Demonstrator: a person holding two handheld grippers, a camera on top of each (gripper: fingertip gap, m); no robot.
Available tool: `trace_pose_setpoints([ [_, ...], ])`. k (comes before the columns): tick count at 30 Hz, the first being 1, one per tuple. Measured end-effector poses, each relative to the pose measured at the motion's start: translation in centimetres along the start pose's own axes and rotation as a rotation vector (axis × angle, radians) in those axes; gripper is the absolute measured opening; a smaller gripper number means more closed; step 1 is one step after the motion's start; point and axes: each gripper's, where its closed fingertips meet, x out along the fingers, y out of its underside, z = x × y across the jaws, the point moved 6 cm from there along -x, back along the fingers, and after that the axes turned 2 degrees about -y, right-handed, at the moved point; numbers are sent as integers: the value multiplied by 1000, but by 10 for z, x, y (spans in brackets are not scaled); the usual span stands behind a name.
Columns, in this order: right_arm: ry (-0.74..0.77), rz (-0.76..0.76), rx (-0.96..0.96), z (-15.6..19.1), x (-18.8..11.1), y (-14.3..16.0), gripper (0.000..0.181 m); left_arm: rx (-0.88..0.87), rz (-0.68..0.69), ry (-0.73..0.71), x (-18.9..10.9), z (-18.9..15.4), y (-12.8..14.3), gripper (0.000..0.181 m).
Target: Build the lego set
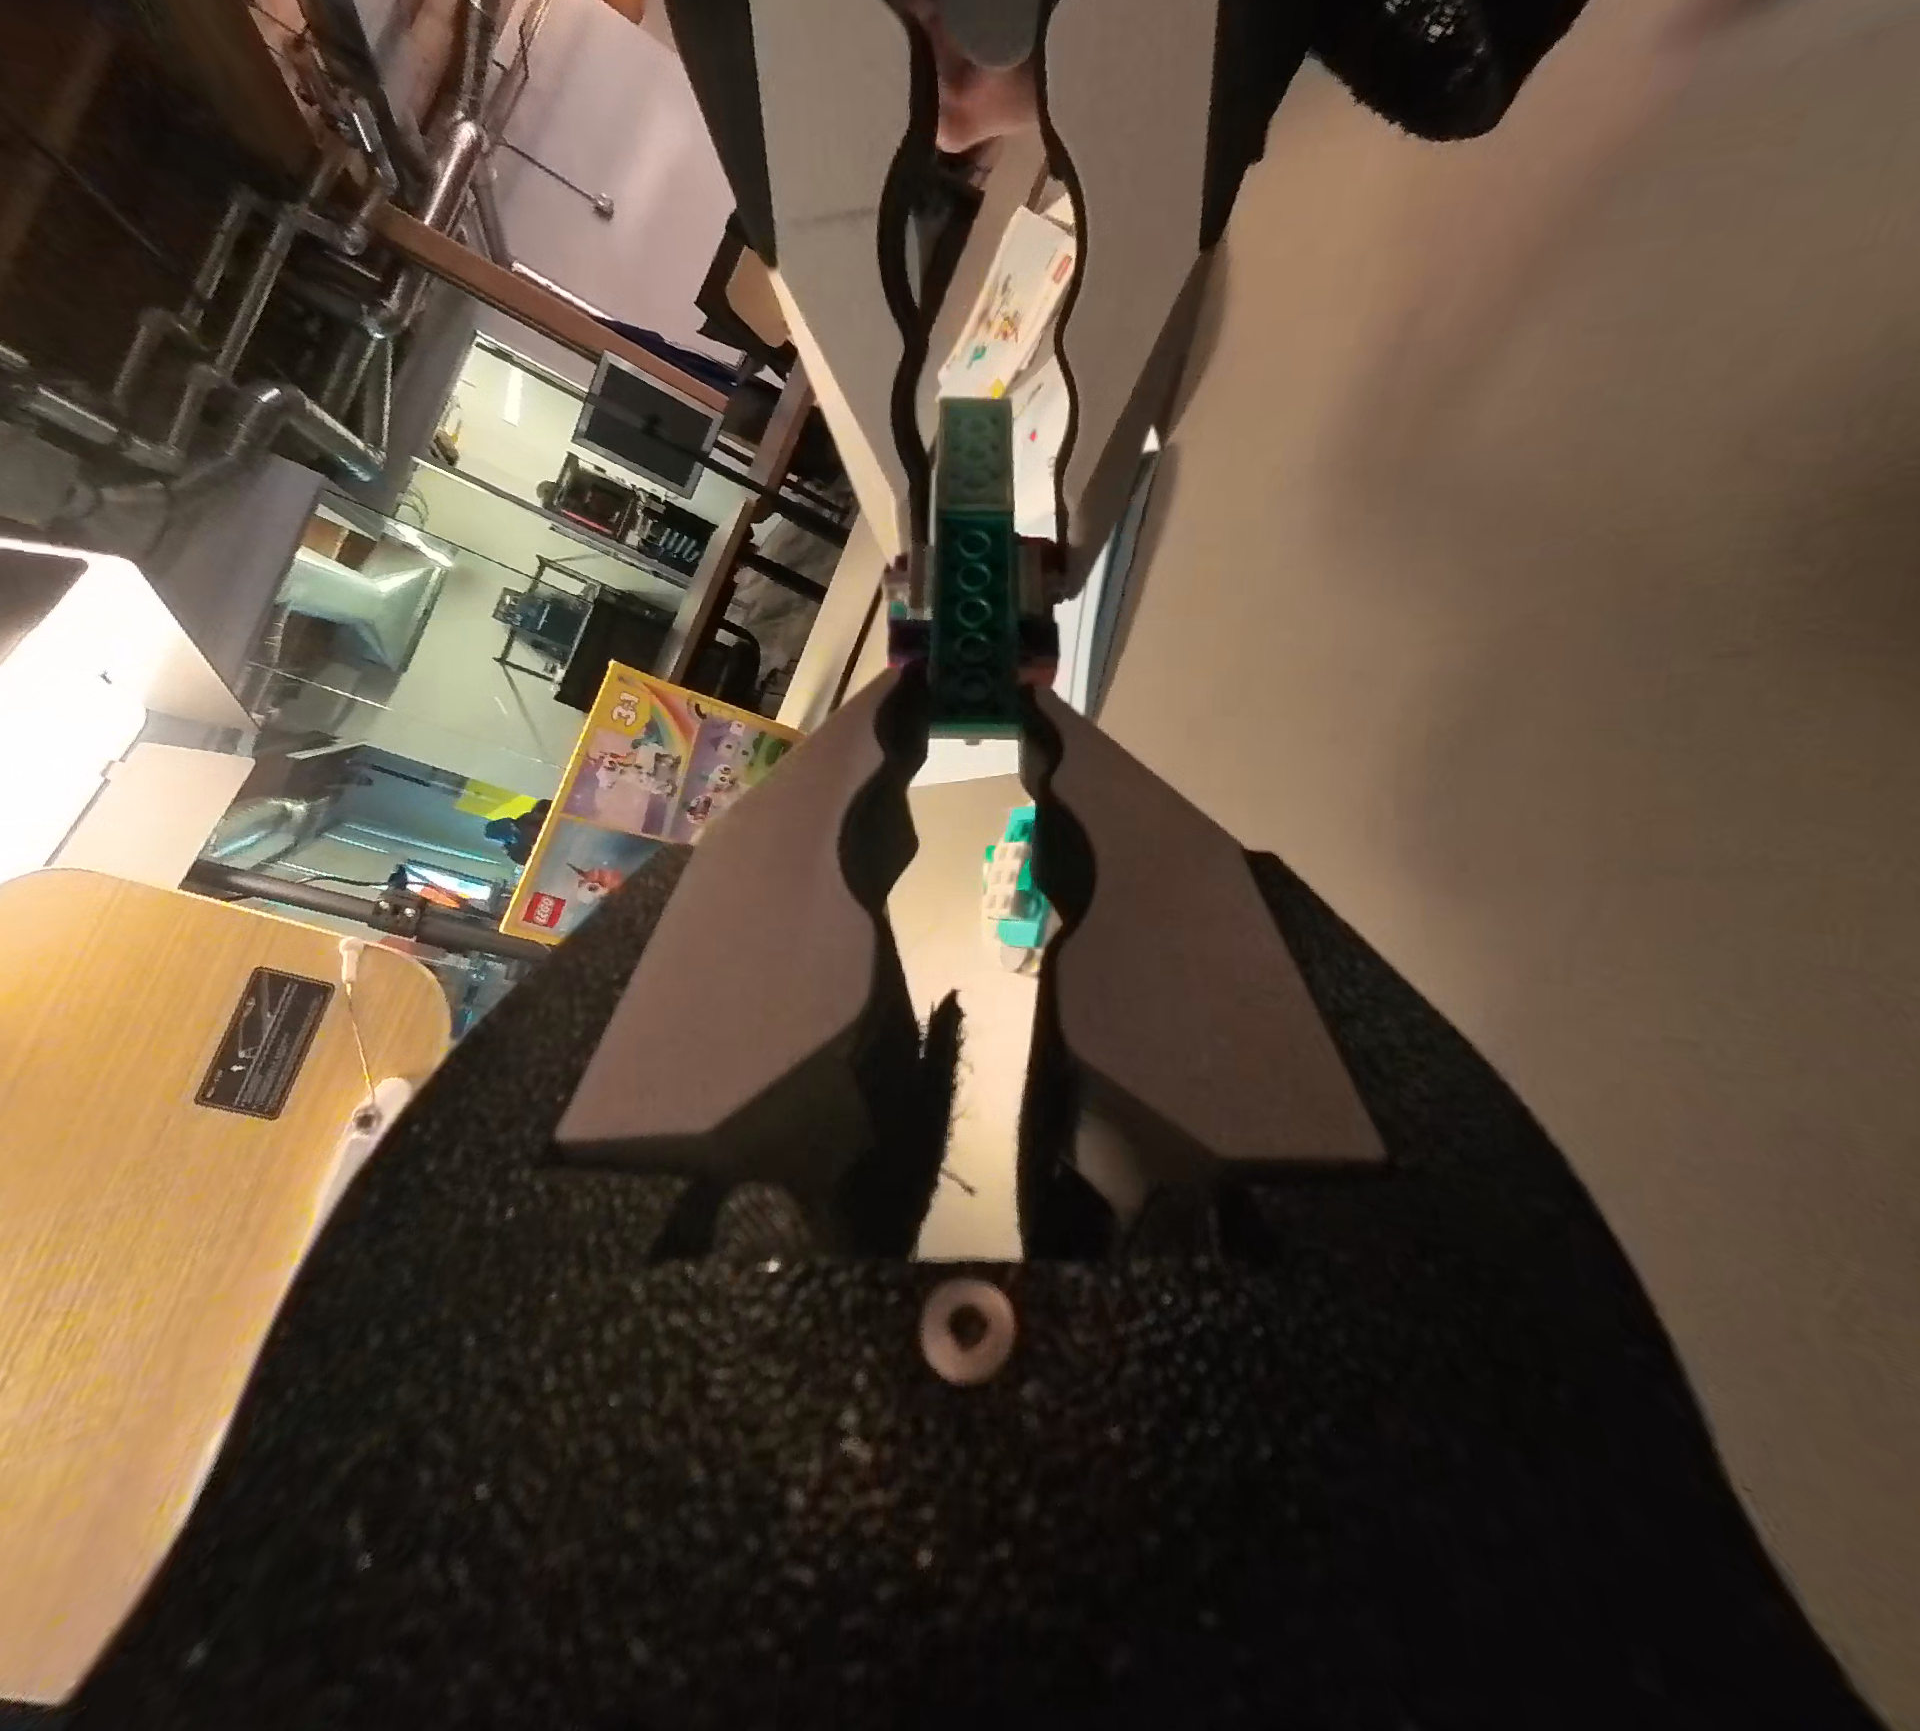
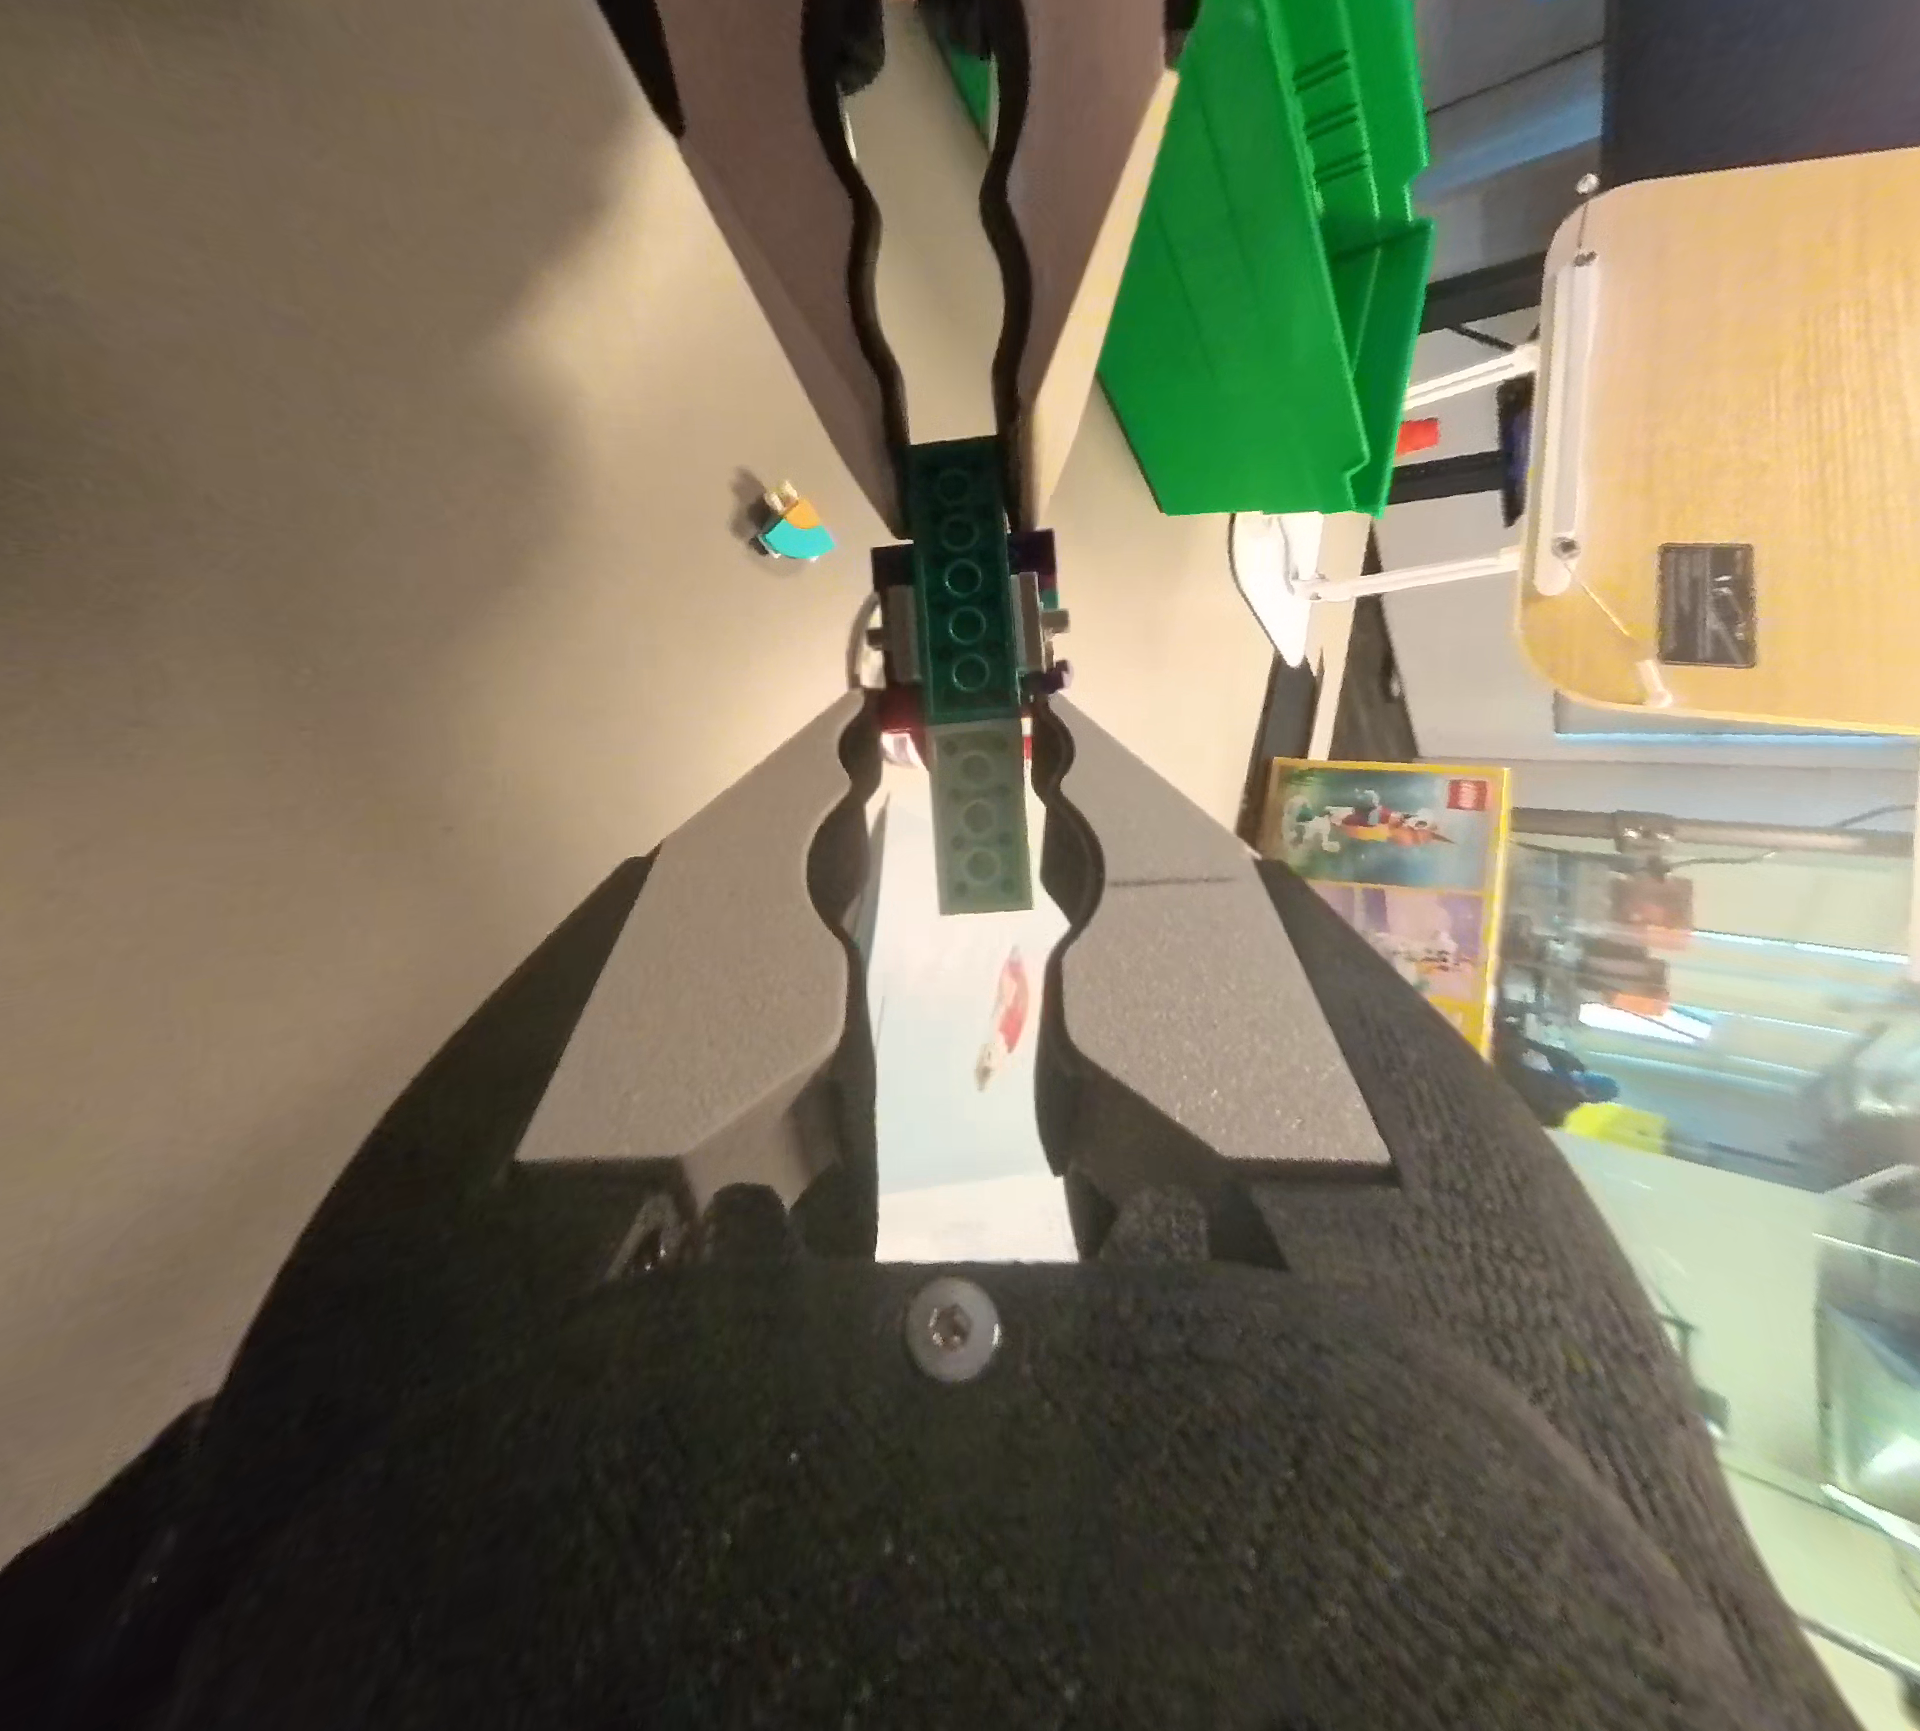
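Note:
A Lego assembly (image 1: 975,601) built on a long dark teal plate, with purple and grey side pieces, is held in the air between my two grippers, which face each other tip to tip. My left gripper (image 1: 968,707) is shut on one end of it. My right gripper (image 2: 953,713) is shut on the other end, where a light green plate (image 2: 982,834) sticks back between its fingers. The assembly also shows in the right wrist view (image 2: 956,590). Each gripper shows at the top of the other's view.
On the pale table (image 2: 312,434) lie a small teal and orange piece (image 2: 795,535) and a small teal and white build (image 1: 1013,881). A green bin (image 2: 1268,227), an instruction booklet (image 1: 1013,310), the yellow set box (image 1: 644,808) and a wooden chair (image 2: 1714,434) stand around. The grippers are tip to tip, or close to it.

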Motion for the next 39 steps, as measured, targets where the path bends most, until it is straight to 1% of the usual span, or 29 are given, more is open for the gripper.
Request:
trace_pose_setpoints([
  [5,33,36,-110,1,-2,0,27,34,-14,-5,0,0,0,15],
  [11,43,43,-156,1,-5,-1,33,54,-38,-2,0,0,-2,15],
  [18,39,45,-201,1,-9,-4,34,62,-56,-9,0,0,-5,15],
  [24,20,26,-247,1,-11,-5,35,67,-68,-4,-1,-1,-7,15],
  [28,-28,-8,-271,2,-14,-6,35,86,-81,8,-3,-3,-8,15],
  [35,-116,-12,-230,0,-15,-5,33,86,-91,22,-2,-5,-9,15],
  [39,-178,-53,-98,-2,-18,-5,33,70,-108,19,-3,-6,-10,15],
])
